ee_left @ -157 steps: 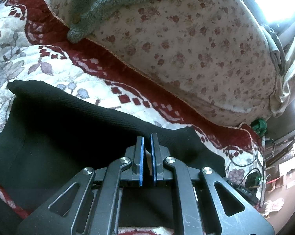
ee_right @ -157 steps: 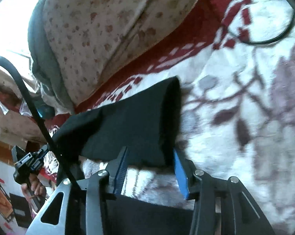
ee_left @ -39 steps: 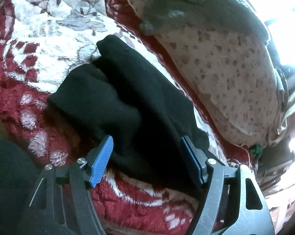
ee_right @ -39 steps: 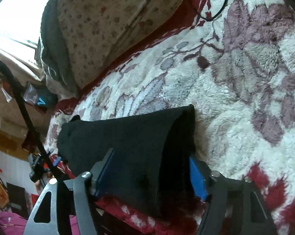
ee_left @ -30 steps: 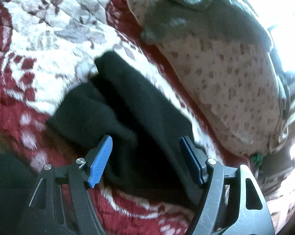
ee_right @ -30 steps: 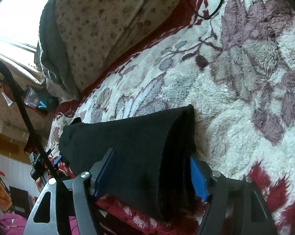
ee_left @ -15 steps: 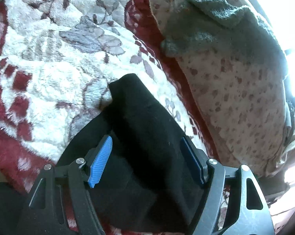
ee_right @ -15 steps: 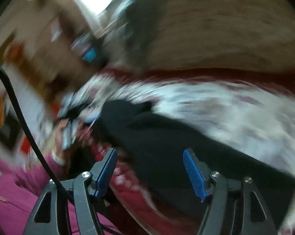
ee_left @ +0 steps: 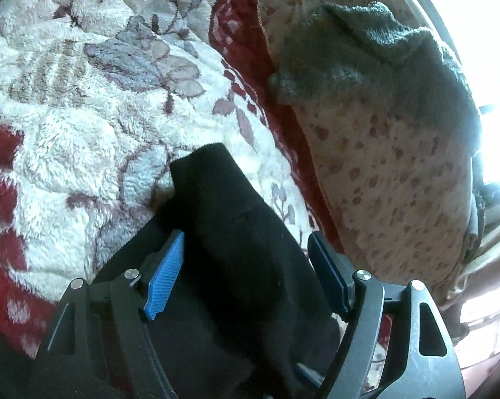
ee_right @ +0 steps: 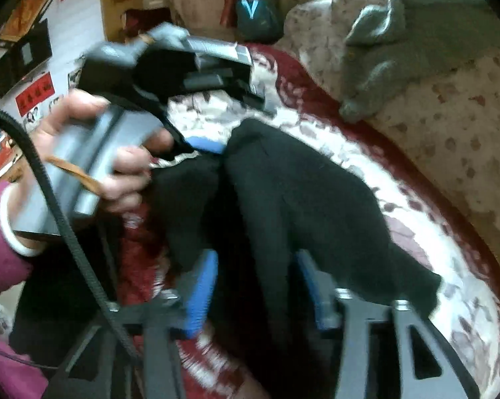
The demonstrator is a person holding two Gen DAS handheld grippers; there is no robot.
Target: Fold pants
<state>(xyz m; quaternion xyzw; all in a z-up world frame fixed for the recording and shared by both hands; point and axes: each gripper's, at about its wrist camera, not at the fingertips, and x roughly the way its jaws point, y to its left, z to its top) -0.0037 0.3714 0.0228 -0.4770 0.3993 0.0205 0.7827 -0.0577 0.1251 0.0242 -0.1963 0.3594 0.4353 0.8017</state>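
We see one fleece blanket point(ee_left: 67, 153), red/cream floral; one spotted pillow point(ee_left: 399, 179) at 2 o'clock. One black pants point(ee_left: 236, 232) bundle between both claws: left gripper point(ee_left: 246, 276) wide, no grip; right gripper point(ee_right: 256, 289) jaws just closing around cloth, contact unclear.

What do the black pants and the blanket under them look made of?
The folded black pants: likely a matte soft knit or fleece, no sheen, thick rounded folds. The white and red floral blanket: plush, fluffy pile, probably synthetic fleece, with visible tufted fuzz.
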